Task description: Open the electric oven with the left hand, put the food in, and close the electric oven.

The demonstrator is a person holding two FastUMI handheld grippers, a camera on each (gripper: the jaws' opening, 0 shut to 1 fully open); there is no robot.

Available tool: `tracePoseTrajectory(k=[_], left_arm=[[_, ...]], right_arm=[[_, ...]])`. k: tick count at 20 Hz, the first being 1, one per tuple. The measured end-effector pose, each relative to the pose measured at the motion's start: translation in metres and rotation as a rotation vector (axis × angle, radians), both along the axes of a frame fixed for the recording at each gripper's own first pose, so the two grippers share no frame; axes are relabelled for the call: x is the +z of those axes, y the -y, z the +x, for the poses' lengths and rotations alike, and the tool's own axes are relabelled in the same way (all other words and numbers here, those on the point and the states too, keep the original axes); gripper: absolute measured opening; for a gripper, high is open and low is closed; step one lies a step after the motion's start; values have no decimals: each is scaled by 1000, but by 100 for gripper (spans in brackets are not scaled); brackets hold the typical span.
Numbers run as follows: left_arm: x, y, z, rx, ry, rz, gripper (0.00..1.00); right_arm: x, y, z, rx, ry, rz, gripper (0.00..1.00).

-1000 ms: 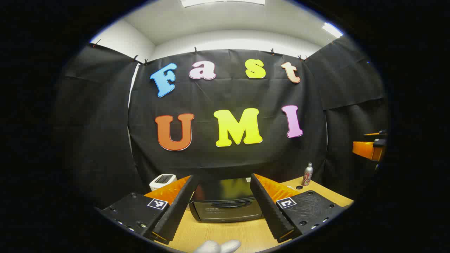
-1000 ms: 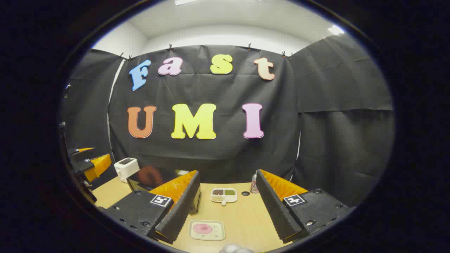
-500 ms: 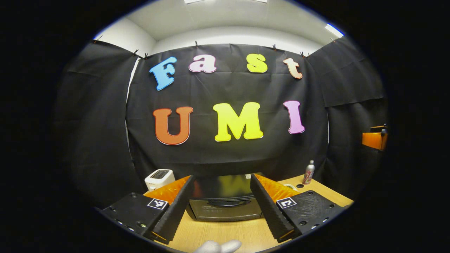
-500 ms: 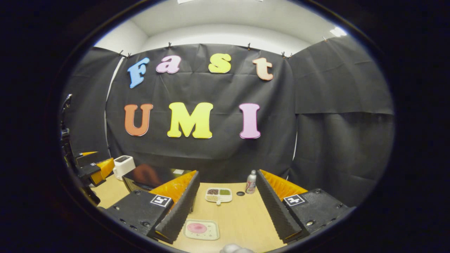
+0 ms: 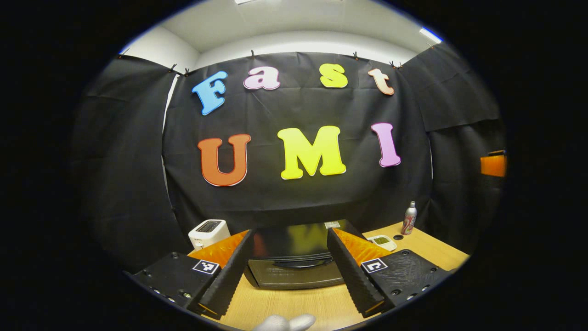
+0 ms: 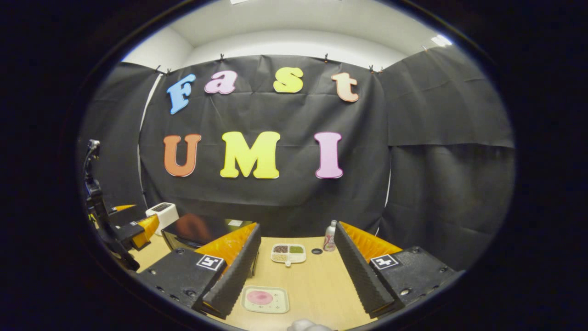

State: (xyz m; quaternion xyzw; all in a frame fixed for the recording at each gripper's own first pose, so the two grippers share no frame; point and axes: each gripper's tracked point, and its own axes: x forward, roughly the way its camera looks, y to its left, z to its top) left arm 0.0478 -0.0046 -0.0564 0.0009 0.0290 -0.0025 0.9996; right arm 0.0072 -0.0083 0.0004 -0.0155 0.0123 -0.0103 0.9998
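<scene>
The left gripper (image 5: pixel 290 271) hovers above the wooden tabletop (image 5: pixel 294 305) with its fingers (image 5: pixel 229 276) spread wide apart and holding nothing; between them, a little farther off, sits the black electric oven (image 5: pixel 294 266), its door closed and its curved handle (image 5: pixel 303 264) facing the camera. A white toaster (image 5: pixel 209 232) stands to the oven's left near the back cloth, and to its right lie a small white divided dish (image 5: pixel 380 241) and, farther right, a slim metal bottle (image 5: pixel 409 218). In the right gripper view, the right gripper (image 6: pixel 294 271) also hangs over the tabletop with its fingers (image 6: pixel 234 276) wide apart and empty. Near its left finger lies the food, a white rectangular plate with a pink round piece (image 6: pixel 265 299), resting flat on the wood just right of the oven (image 6: pixel 193 230). The divided dish (image 6: pixel 288 253) and bottle (image 6: pixel 329 236) lie farther back. The left gripper (image 6: pixel 138 227) appears at the left edge, near the toaster (image 6: pixel 161 214).
</scene>
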Motion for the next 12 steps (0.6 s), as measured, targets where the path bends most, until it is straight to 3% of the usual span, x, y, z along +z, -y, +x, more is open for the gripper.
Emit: tracePoseTrajectory(k=[2,3,4,7,8,9,12], left_arm=[[-22,4,11,-10,-33,-9,96],[-33,8,17,-18,-51,-16,89],[-43,11,25,-23,-66,-30,96],[-78,19,46,-36,-138,-60,96],[-88,22,53,-39,-156,-61,90],[-99,24,62,-40,-180,-56,97],[-123,30,81,-50,-225,-60,97]], right_arm=[[0,4,-2,-10,-5,-12,96],[1,5,-2,-17,-10,-14,96],[-1,8,-2,-25,-14,-13,96],[-4,15,-5,-48,-37,-33,96],[-3,16,-5,-59,-39,-46,96],[-3,19,-6,-66,-43,-55,96],[-5,21,-6,-78,-57,-68,97]])
